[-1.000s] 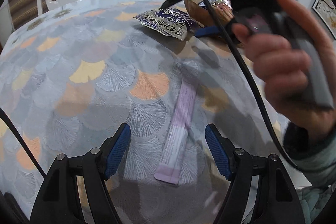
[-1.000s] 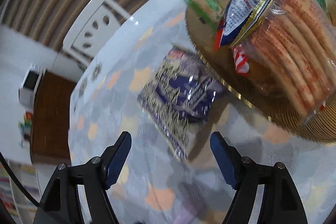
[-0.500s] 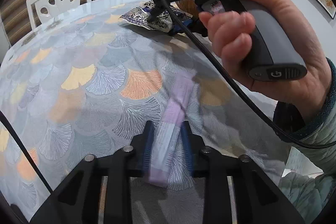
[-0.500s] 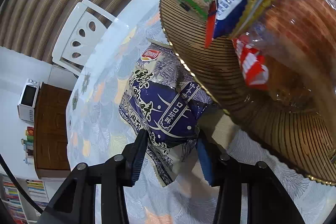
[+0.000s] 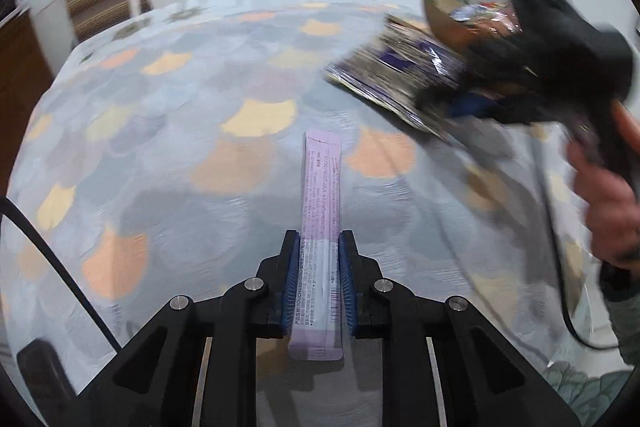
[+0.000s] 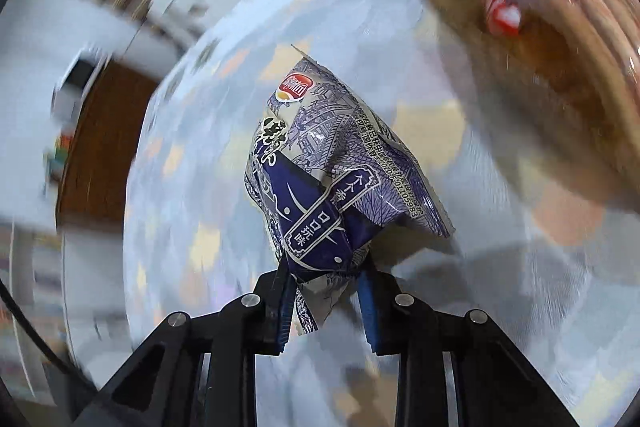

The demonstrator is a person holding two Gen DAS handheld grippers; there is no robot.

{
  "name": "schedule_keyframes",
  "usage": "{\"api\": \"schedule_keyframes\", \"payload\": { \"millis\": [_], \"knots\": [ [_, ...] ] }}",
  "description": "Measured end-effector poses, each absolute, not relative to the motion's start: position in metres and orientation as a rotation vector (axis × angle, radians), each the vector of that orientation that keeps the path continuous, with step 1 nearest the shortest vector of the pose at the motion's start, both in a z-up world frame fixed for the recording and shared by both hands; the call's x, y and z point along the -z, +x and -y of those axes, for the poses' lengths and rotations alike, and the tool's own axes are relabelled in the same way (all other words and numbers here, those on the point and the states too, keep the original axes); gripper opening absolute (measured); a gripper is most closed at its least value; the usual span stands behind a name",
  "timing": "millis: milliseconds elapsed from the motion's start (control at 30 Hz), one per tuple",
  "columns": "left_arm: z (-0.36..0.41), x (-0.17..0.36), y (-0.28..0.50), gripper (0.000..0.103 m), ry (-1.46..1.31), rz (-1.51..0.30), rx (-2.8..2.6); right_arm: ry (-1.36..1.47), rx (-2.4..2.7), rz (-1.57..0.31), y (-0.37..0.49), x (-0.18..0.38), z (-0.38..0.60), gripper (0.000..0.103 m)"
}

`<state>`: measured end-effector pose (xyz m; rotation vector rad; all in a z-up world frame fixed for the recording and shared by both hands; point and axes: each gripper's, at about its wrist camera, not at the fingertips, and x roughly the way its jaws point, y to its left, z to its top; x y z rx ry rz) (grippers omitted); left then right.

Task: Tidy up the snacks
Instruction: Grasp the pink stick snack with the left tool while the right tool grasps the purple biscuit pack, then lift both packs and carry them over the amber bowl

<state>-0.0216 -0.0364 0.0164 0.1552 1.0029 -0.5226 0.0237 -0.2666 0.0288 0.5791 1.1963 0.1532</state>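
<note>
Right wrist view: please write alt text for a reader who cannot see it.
The right tool is shut on the lower end of a crumpled purple snack bag above a patterned tablecloth. A blurred woven tray holding other snacks sits at the upper right.

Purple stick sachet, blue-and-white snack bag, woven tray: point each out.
Purple stick sachet point(image 5: 321, 187), left wrist view, printed upper half.
Blue-and-white snack bag point(image 6: 320, 163), right wrist view, front panel.
Woven tray point(image 6: 580, 99), right wrist view, bare woven surface.

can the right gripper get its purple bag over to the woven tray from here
Probably yes. The right gripper has its jaws shut on the purple snack bag, and the woven tray lies just beyond it with nothing between them.
</note>
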Motion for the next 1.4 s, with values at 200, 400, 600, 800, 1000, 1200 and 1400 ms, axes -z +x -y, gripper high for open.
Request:
{"api": "schedule_keyframes", "payload": {
  "millis": [200, 400, 600, 800, 1000, 1200, 1400],
  "knots": [
    [0.031, -0.016, -0.023, 0.017, 0.117, -1.0, 0.49, 0.345, -0.284, -1.311, -0.03, -0.035, 0.265, 0.027],
    [0.028, -0.013, -0.025, 0.017, 0.096, -0.986, 0.493, 0.281, -0.227, -1.319, -0.049, -0.044, 0.308, 0.07],
    [0.026, -0.013, -0.022, 0.017, 0.078, -0.984, 0.499, 0.568, -0.222, -1.232, -0.057, -0.051, 0.346, 0.076],
    [0.026, -0.012, -0.021, 0.017, 0.074, -0.98, 0.501, 0.651, -0.21, -1.259, -0.035, -0.031, 0.314, 0.079],
    [0.023, -0.011, -0.019, 0.017, 0.056, -0.978, 0.51, 0.585, -0.14, -1.235, -0.014, -0.025, 0.287, 0.084],
    [0.024, -0.011, -0.018, 0.017, 0.054, -0.98, 0.499, 0.452, -0.096, -1.201, -0.013, -0.032, 0.281, 0.078],
    [0.032, -0.015, -0.02, 0.016, 0.065, -0.972, 0.449, 0.394, -0.123, -1.158, -0.026, -0.039, 0.279, 0.061]
  ]
}}
